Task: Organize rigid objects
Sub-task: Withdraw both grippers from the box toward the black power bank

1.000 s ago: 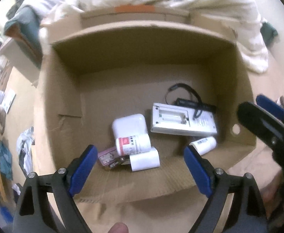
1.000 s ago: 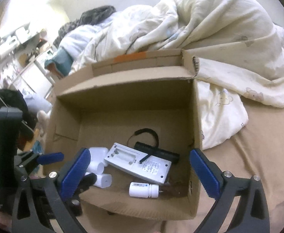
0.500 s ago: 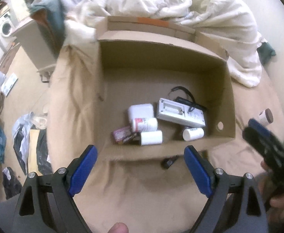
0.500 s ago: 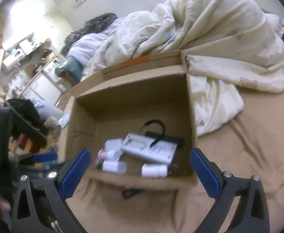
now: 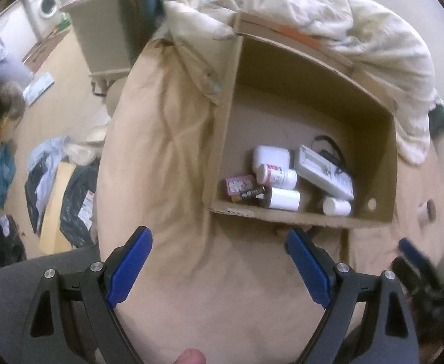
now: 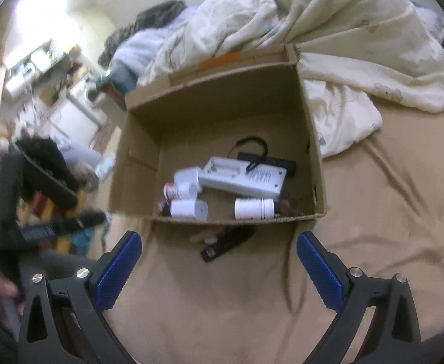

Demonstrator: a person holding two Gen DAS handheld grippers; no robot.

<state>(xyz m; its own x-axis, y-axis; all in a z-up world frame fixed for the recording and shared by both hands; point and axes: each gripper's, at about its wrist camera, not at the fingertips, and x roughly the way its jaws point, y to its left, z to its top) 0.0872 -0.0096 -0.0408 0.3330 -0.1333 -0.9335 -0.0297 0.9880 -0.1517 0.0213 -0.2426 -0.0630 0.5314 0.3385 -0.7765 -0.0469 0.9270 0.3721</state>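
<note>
Both tongs, left tongs (image 5: 218,268) and right tongs (image 6: 218,270), hang wide open and empty above the bed (image 6: 388,227). Best next: lower squarely over the black remote (image 6: 226,242) beside the cardboard box (image 6: 316,163).

Printed labels are seen, but no word or number can be made out.

A red-and-white label is carried by the pill bottle (image 5: 276,176) in the cardboard box (image 5: 222,139), print is borne by the small purple packet (image 5: 239,184) beside it, and lines of dark print are shown on the flat white device (image 6: 243,179); a pale sticker is seen on the black remote (image 6: 226,242) on the bed, all too blurred to be read.
</note>
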